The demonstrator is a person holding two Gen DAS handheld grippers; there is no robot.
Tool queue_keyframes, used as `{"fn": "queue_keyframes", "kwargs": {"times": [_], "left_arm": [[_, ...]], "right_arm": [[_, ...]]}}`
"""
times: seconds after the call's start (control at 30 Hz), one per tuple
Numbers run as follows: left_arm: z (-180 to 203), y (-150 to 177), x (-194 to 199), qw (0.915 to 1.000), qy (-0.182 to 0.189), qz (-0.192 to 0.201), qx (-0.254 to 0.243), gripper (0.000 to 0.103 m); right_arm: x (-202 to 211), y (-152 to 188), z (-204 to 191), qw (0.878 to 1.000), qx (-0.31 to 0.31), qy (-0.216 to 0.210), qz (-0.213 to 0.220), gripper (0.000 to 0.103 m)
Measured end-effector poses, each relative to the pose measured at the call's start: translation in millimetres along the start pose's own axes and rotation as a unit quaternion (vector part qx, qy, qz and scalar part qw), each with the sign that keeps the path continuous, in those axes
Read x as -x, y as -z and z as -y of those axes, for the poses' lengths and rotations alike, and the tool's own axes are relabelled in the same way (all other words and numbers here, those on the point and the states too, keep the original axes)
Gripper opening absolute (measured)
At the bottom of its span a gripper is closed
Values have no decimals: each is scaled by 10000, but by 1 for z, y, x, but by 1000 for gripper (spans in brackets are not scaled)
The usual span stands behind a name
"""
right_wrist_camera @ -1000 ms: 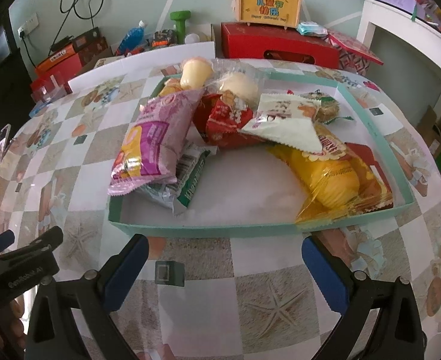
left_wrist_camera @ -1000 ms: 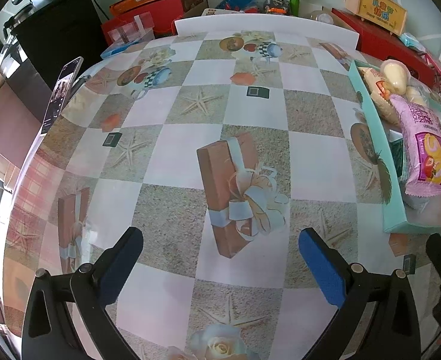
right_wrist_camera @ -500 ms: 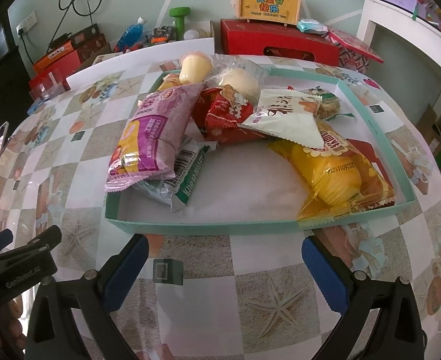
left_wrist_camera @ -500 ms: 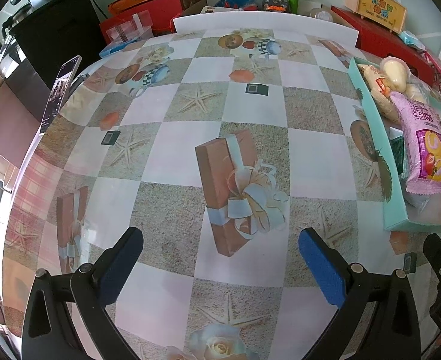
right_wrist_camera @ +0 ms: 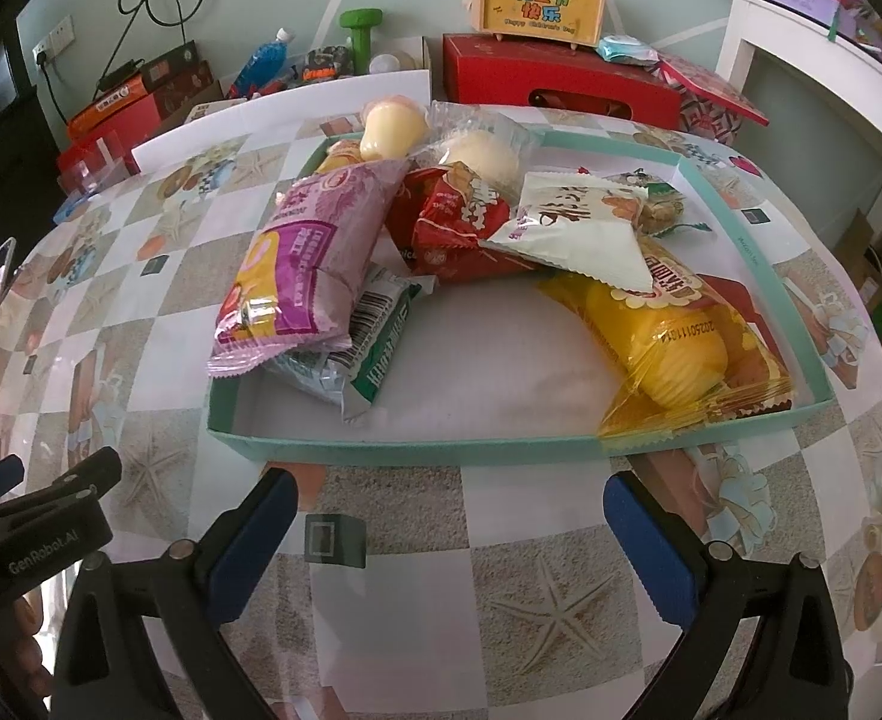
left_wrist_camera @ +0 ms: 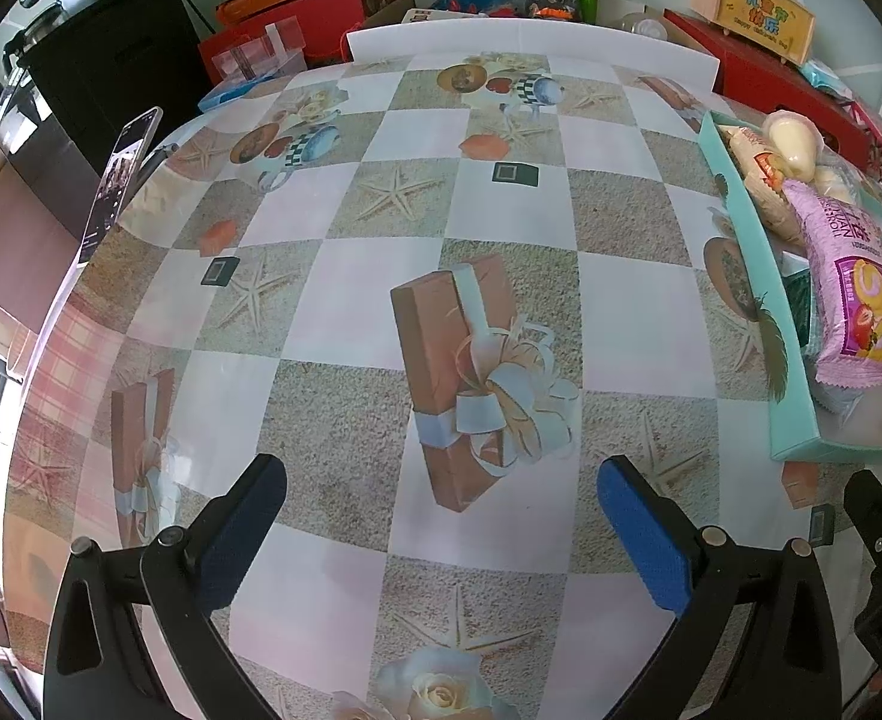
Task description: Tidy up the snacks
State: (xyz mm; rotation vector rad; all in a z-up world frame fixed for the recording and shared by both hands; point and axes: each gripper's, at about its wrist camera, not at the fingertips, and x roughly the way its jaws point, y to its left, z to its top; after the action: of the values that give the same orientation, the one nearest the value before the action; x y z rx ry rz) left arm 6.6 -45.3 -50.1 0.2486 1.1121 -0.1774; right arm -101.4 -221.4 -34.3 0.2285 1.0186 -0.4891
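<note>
A shallow teal tray [right_wrist_camera: 411, 450] holds several snack packs: a purple bag [right_wrist_camera: 303, 258], a green-and-white pack [right_wrist_camera: 369, 342] under it, a red pack [right_wrist_camera: 459, 228], a white pack [right_wrist_camera: 573, 234], a yellow bag [right_wrist_camera: 675, 342] and wrapped buns [right_wrist_camera: 393, 132]. My right gripper [right_wrist_camera: 447, 534] is open and empty, just short of the tray's near wall. My left gripper [left_wrist_camera: 441, 528] is open and empty over bare tablecloth, left of the tray [left_wrist_camera: 759, 276]; the purple bag [left_wrist_camera: 855, 294] shows at its right edge.
The table has a checked cloth with printed gift boxes and starfish. A phone [left_wrist_camera: 120, 180] stands at the left edge. Red boxes [right_wrist_camera: 561, 84], a yellow gift case [right_wrist_camera: 537, 0], a blue bottle [right_wrist_camera: 261, 60] and a green dumbbell [right_wrist_camera: 360, 30] sit behind the table.
Both grippers have drifted slightly; the tray sits a little lower and nearer in the right wrist view. Neither gripper has opened or shut.
</note>
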Motion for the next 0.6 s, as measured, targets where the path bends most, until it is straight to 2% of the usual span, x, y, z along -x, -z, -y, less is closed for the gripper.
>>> {"fn": "queue_keyframes", "kwargs": {"times": [0.6], "left_arm": [[-1, 0, -3, 10000, -3, -55, 0, 103]], "right_arm": [[-1, 1, -1, 10000, 4, -3, -13, 103]]}}
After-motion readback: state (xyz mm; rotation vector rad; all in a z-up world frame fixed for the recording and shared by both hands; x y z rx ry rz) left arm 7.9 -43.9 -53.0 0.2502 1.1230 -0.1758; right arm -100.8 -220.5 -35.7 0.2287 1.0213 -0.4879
